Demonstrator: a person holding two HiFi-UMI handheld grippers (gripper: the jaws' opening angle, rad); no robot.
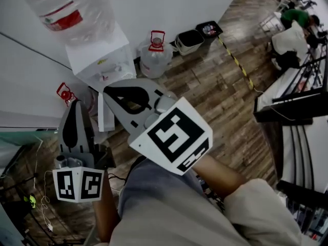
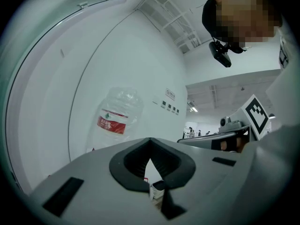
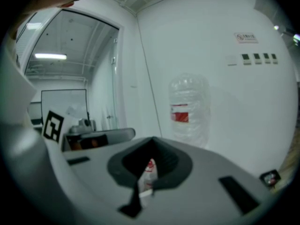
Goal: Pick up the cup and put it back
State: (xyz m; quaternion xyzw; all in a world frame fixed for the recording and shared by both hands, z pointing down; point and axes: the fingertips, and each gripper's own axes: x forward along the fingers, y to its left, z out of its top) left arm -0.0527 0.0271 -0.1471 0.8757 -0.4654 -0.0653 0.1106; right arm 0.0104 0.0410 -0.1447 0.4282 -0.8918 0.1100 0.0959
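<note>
No cup shows plainly in any view. A small white object with a dark top [image 2: 158,190] peeks through the gap under my left jaws; I cannot tell what it is. My left gripper [image 1: 77,103] is held up at the lower left, shut and holding nothing. My right gripper [image 1: 114,93] is beside it at the centre, also shut and holding nothing. Both point toward a white water dispenser [image 1: 100,60] that carries a big clear bottle with a red label [image 1: 72,9]. The same bottle [image 2: 117,116] stands ahead of the left gripper [image 2: 150,143], and the bottle [image 3: 187,109] also shows beyond the right gripper [image 3: 151,143].
Two spare jugs with red caps [image 1: 154,55] [image 1: 65,94] stand on the wooden floor by the dispenser. Black bins [image 1: 190,39] sit against the white wall. Yellow-black tape [image 1: 236,60] crosses the floor. A black railing [image 1: 289,106] and seated people [image 1: 292,35] are at the right.
</note>
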